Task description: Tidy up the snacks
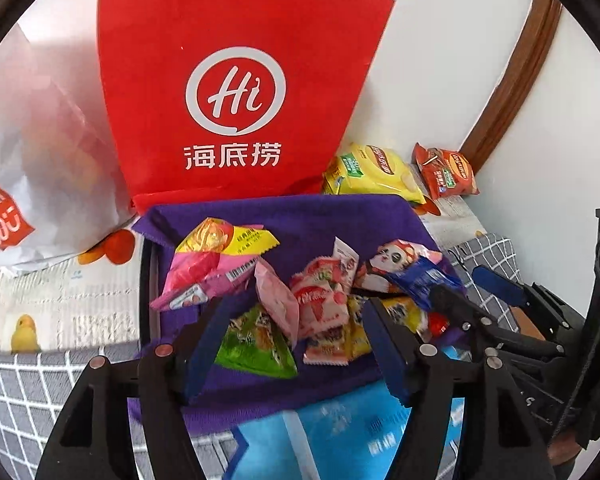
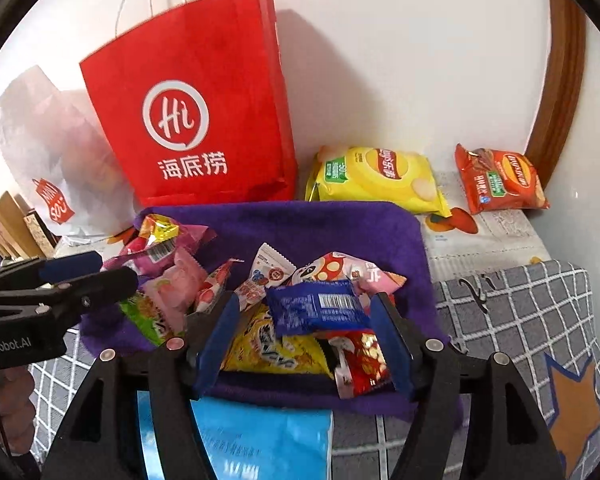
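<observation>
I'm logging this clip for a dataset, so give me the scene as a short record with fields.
setting: purple cloth on a grey checked cover, white wall behind
pile: small wrapped snacks heaped on the cloth, among them a blue barcoded packet on top and a green packet
behind cloth: upright red paper bag with white Hi logo, yellow crisp bag, orange-red crisp bag
left gripper: open, over the pile
right gripper: open, straddling the blue packet
</observation>
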### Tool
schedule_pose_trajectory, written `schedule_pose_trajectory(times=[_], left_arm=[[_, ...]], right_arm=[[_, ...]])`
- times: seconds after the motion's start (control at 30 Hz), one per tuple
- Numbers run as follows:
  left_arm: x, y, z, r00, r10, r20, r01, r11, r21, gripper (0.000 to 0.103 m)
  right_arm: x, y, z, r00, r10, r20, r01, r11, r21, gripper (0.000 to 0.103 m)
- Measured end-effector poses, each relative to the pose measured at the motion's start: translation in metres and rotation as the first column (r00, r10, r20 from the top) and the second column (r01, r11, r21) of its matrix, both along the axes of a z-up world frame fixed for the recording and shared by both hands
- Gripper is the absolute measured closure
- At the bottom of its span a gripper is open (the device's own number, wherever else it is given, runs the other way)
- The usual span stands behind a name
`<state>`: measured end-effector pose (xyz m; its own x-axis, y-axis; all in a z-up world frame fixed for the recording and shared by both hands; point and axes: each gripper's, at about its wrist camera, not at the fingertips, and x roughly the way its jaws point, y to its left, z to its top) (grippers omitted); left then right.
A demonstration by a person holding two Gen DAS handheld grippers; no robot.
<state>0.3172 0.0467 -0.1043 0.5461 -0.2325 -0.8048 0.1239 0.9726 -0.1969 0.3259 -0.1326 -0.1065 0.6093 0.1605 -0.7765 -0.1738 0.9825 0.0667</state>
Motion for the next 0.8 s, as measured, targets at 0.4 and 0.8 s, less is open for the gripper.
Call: schedule_pose_trajectory(times=[0.4,0.8], left_arm=[[-0.093,-0.012,0.046,0.997,0.026,0.068,-0.027,1.000,0.006,0.027],[-0.184,-0.026,0.074,0.988,0.038,0.153,-0.043,0.999,0.030,0.008]], right_arm=[[-0.079,-0.024,0.053,0.998,-0.027,0.055,0.029,0.999,-0.029,0.032],[-0.166,-0.059,0.087,0.993,-0.098,0.071,0.100,0.995,-0.016,0.031]])
